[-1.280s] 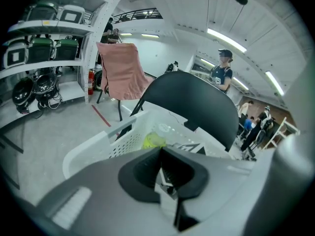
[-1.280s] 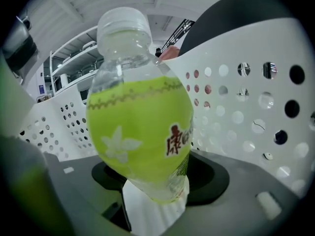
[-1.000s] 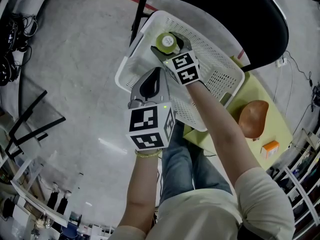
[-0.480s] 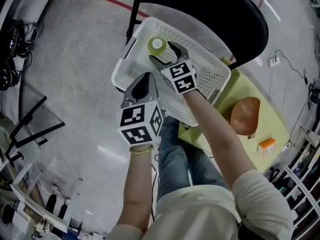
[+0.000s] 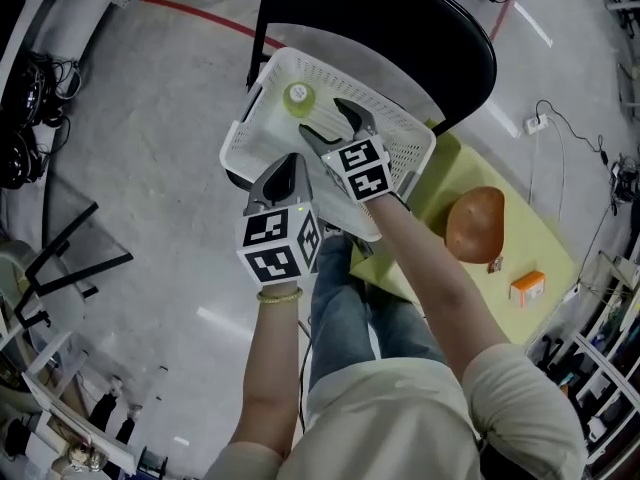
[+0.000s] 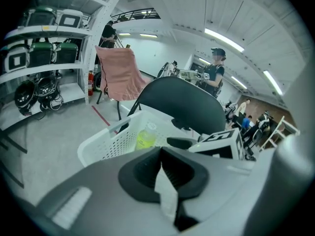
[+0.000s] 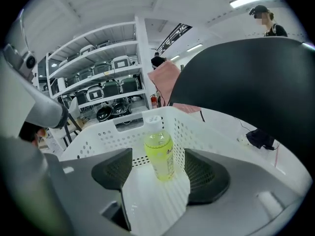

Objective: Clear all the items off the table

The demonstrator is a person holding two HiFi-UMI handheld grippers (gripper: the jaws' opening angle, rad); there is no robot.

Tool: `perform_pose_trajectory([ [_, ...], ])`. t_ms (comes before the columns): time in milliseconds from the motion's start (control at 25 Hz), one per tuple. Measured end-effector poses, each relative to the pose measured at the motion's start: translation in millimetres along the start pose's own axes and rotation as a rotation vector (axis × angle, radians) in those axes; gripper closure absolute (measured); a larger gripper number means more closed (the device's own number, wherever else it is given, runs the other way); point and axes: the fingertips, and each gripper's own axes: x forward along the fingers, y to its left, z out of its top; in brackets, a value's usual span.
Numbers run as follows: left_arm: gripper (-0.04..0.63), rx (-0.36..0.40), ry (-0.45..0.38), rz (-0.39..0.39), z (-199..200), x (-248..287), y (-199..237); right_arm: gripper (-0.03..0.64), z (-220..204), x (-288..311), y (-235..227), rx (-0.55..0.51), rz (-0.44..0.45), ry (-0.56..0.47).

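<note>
yellow-green bottle (image 5: 297,95) stands upright, cap on, inside the white basket (image 5: 232,146), up at the basket's 11 o'clock in the head view. the basket rests on the black chair (image 5: 400,28). the right gripper (image 5: 335,128) hovers at the bottle's 4 o'clock with its jaws spread wide. its own view frames the bottle between them, but the pads are clear of it and grip nothing. the left gripper (image 5: 291,163) sits at 8 o'clock of the right one, by the basket's near edge, jaws clenched together on nothing. at 4 o'clock from the basket, the yellow-green table (image 5: 545,233) carries a rounded brown item (image 5: 474,224) and, at that item's 5 o'clock, a small orange box (image 5: 527,286).
</note>
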Motion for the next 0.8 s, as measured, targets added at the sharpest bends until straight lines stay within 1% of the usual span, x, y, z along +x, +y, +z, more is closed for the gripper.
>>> perform_pose_trajectory([
  [120, 0.584, 0.011, 0.007, -0.001, -2, -7, -4, 0.3, 5, -17, 4, 0.012, -0.002, -0.003],
  [280, 0.584, 0.022, 0.004, -0.005, -2, -15, -7, 0.355, 15, -38, 6, 0.018, -0.022, -0.018],
  [440, 0.584, 0.045, 0.009, -0.012, -1, -24, -13, 0.391, 21, -61, 12, 0.024, -0.033, -0.016],
  [680, 0.584, 0.074, 0.017, -0.024, 2, -40, -26, 0.5, 39, -103, 18, 0.026, -0.067, -0.046],
  [800, 0.584, 0.104, 0.024, -0.038, 0, -49, -35, 0.559, 46, -124, 20, 0.051, -0.099, -0.077],
])
